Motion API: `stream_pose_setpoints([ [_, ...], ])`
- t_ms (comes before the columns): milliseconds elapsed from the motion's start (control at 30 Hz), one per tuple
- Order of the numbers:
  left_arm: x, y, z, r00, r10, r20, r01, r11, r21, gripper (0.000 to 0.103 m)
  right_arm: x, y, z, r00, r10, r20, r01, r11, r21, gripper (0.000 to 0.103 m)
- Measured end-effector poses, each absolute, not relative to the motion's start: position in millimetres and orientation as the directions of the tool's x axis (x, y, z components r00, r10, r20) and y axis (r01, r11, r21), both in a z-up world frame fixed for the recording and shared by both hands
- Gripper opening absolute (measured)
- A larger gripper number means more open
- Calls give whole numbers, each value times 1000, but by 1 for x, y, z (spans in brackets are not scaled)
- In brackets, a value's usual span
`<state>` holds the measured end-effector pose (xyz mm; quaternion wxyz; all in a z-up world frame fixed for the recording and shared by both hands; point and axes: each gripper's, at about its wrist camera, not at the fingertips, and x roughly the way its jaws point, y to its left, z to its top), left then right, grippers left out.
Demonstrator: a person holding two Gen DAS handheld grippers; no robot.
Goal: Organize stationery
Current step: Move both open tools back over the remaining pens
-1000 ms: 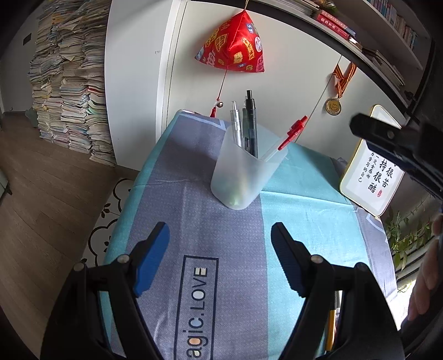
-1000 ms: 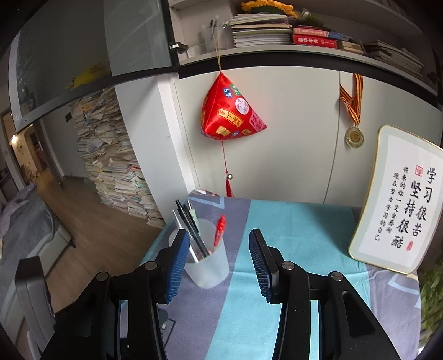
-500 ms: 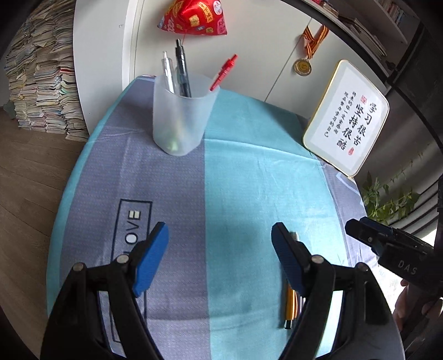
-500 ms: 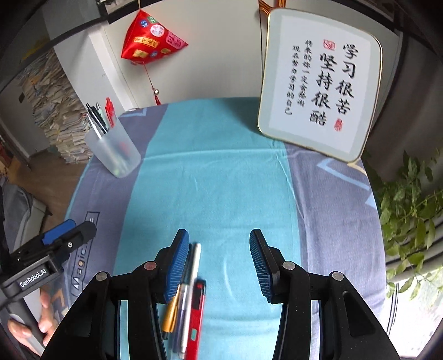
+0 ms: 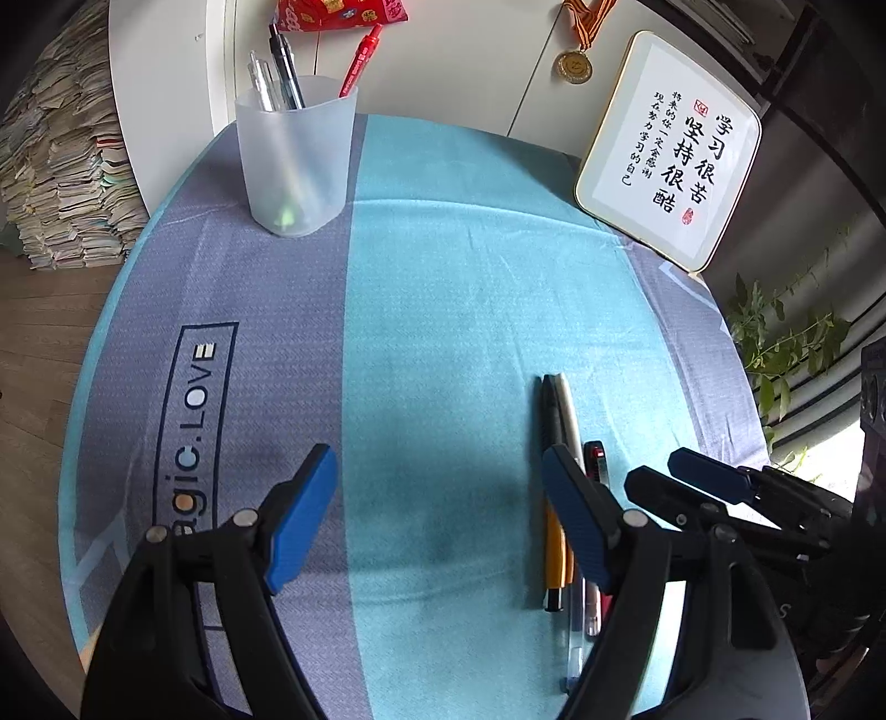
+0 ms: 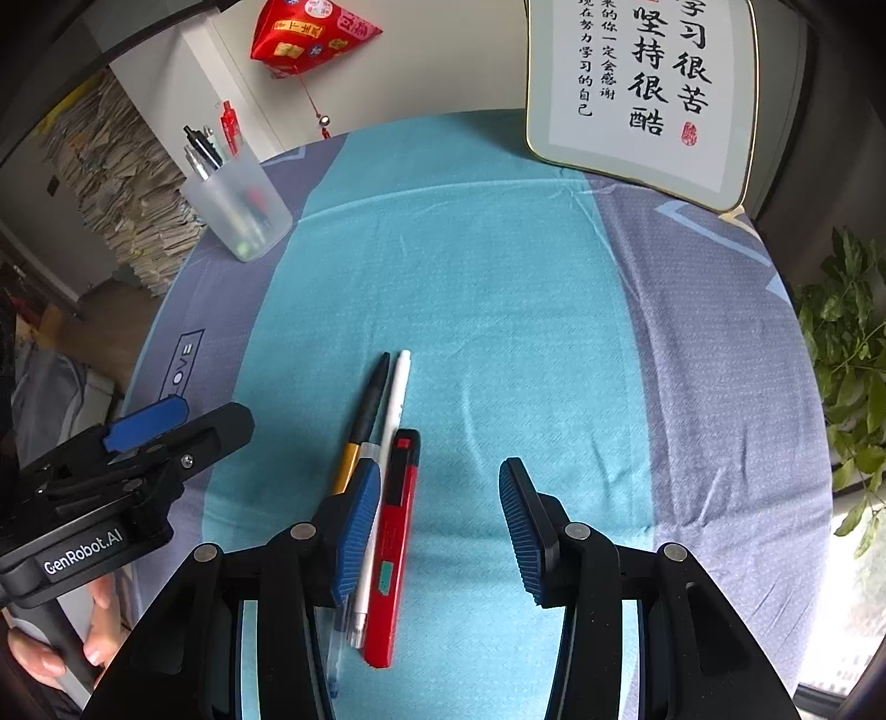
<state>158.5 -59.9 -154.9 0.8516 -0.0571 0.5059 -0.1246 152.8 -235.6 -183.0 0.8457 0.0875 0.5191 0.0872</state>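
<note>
A frosted plastic pen cup [image 5: 296, 166] with several pens in it stands at the table's far left; it also shows in the right wrist view [image 6: 238, 213]. Loose items lie side by side on the teal cloth: a black-and-yellow pen [image 6: 362, 421], a white pen [image 6: 390, 443] and a red utility knife [image 6: 396, 531]. In the left wrist view the pens [image 5: 556, 421] lie by my left gripper's right finger. My left gripper [image 5: 437, 520] is open and empty above the cloth. My right gripper [image 6: 437, 515] is open and empty, low over the knife, which lies between its fingers.
A framed calligraphy board [image 5: 670, 149] leans on the wall at the back right, also in the right wrist view [image 6: 642, 88]. A red hanging ornament [image 6: 310, 33] and a medal [image 5: 576, 63] hang behind. Green plant leaves [image 6: 853, 354] sit off the right edge. Paper stacks [image 5: 61, 183] stand left.
Both grippers pulled back from the pen cup and tilted down toward the table. The loose pens and red knife came into view, and my right gripper dropped closer over them.
</note>
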Motion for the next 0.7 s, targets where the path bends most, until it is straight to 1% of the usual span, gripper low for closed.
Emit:
stream_pose_setpoints([
  [67, 157, -59, -155, 450, -273, -850, 153, 962, -228, 76, 154, -234, -187, 437, 257, -862, -54, 964, 259, 46],
  [200, 156, -55, -159, 437, -268, -858, 137, 963, -231, 76, 157, -228, -192, 433, 250, -866, -56, 966, 251, 46],
  [433, 155, -49, -160, 445, -250, -860, 119, 968, -220, 76, 165, -224, -200, 434, 167, -885, -18, 984, 177, 46],
  [533, 155, -50, -161, 443, -252, -861, 128, 968, -217, 76, 168, -222, -201, 439, 160, -884, -7, 985, 175, 46],
  [700, 153, -51, -161, 445, -239, -863, 143, 970, -195, 76, 167, -222, -198, 438, 99, -894, -1, 994, 110, 46],
])
